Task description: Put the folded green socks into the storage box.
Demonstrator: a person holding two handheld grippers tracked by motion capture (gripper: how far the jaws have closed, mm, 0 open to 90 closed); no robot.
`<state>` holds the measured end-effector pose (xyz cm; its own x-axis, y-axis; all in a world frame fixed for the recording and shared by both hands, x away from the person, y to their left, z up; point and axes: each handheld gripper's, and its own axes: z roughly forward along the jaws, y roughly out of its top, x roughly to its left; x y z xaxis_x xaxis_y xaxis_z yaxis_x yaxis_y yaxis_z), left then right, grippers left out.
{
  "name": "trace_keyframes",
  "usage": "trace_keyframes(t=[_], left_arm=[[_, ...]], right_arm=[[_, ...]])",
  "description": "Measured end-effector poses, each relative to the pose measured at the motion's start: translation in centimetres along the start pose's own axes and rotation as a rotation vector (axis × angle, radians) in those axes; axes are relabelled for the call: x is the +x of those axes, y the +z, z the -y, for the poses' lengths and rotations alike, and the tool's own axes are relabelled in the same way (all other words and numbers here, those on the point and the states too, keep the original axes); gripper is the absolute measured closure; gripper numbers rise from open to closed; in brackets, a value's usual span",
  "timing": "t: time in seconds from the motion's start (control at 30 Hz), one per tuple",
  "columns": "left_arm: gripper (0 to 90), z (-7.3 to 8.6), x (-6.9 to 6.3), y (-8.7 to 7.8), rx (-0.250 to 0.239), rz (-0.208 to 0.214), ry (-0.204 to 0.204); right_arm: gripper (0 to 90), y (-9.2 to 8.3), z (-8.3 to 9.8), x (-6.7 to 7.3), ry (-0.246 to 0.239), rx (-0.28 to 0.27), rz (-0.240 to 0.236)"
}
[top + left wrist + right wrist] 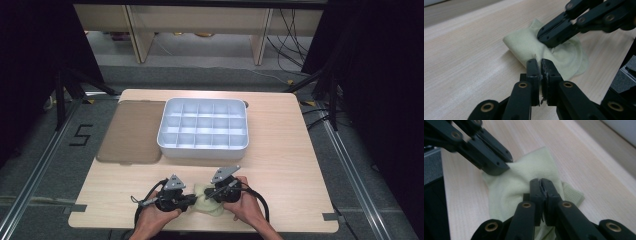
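Cloth point(207, 200) near table point(300, 200) front edge, pinched; open tabletop around.

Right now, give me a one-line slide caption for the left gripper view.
Left gripper shut on the pale yellow cloth, right gripper pinching its far side, on the wooden table.

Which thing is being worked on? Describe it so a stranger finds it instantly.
On the wooden table, look at the near edge, in front of the white divided tray. Between the two hand-held grippers lies a pale yellow-green cloth, the only soft, crumpled thing there.
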<state>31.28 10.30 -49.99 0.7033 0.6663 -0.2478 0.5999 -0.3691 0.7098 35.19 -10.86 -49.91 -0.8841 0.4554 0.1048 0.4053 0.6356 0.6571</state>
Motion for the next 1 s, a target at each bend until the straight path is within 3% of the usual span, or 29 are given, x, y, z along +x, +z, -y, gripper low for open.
trace_keyframes(t=[0.1,0.17,0.23,0.33,0.47,0.5,0.6,0.77,1.0], left_arm=[[85.0,-0.1,0.0,-0.4,-0.004,-0.003,0.025],[85.1,-0.2,-0.2,-0.4,-0.014,-0.002,0.014],[85.1,-0.3,-0.2,-0.7,-0.012,-0.011,0.044],[85.2,-0.3,-0.2,-0.7,-0.013,-0.006,0.042],[85.1,-0.4,-0.1,-0.8,-0.02,-0.019,0.04],[85.1,-0.4,-0.1,-0.9,-0.031,-0.011,0.023],[85.1,-0.4,0.1,-1.1,-0.021,-0.017,0.037],[85.0,-0.5,0.0,-1.2,-0.022,-0.02,0.044],[84.9,-0.6,-0.2,-1.3,-0.028,-0.023,0.054]], right_arm=[[89.0,0.8,-0.2,0.0,-0.008,-0.01,0.001],[89.0,0.7,-0.3,0.0,-0.013,0.005,0.009],[89.0,0.9,-0.4,0.0,-0.009,-0.002,-0.003],[88.9,0.8,-0.5,0.0,-0.007,0.0,-0.001],[88.7,0.0,-0.6,-0.3,0.002,-0.028,0.003],[88.7,-0.8,-0.6,-0.2,0.017,-0.043,0.0],[88.7,-1.6,-0.4,0.1,0.013,-0.065,-0.003],[88.6,-2.0,0.3,0.9,0.016,-0.064,-0.053],[88.4,-0.8,0.5,1.6,0.0,-0.031,-0.075]])
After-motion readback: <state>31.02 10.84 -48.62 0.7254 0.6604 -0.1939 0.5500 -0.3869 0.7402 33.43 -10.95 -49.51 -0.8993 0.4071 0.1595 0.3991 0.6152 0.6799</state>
